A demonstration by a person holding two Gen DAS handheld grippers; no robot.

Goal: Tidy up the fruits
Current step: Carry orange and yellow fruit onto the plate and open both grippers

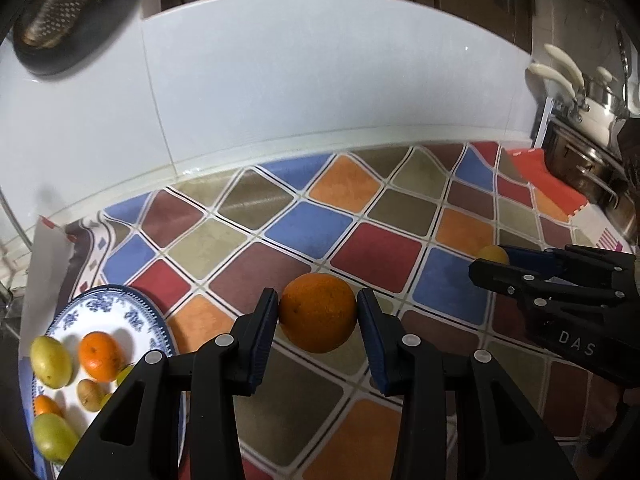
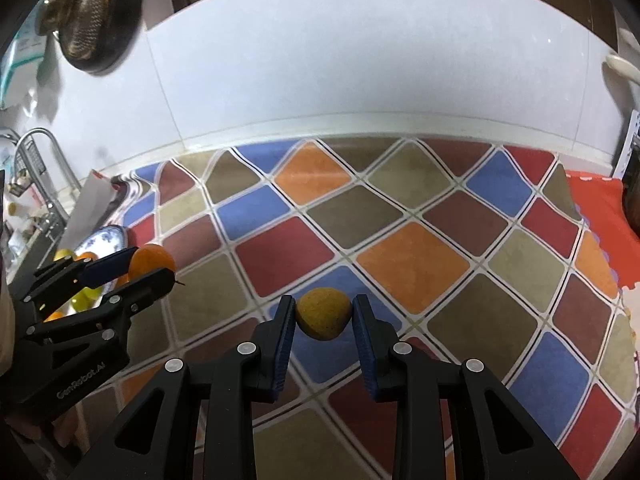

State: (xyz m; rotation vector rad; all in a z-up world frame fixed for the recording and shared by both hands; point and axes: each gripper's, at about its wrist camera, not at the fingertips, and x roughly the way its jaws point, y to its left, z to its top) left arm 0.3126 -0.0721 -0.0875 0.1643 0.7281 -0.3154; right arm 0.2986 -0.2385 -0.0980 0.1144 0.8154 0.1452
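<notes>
My left gripper (image 1: 317, 310) is shut on a large orange (image 1: 318, 312), its pads touching both sides; the orange also shows in the right wrist view (image 2: 154, 260). My right gripper (image 2: 324, 314) is shut on a small yellow-brown fruit (image 2: 323, 314), which shows in the left wrist view (image 1: 493, 254) between the right gripper's fingers. A blue-and-white plate (image 1: 120, 304) at the lower left holds several fruits: oranges, green-yellow fruits and a small brown one. The plate also shows in the right wrist view (image 2: 104, 242).
A chequered mat (image 1: 360, 248) covers the counter. White tiled wall (image 1: 320, 80) at the back. Steel pots (image 1: 592, 120) stand at the right, beside a red mat (image 2: 592, 196). A sink rack (image 2: 36, 168) is at the left. A dark strainer pan (image 2: 92, 16) hangs upper left.
</notes>
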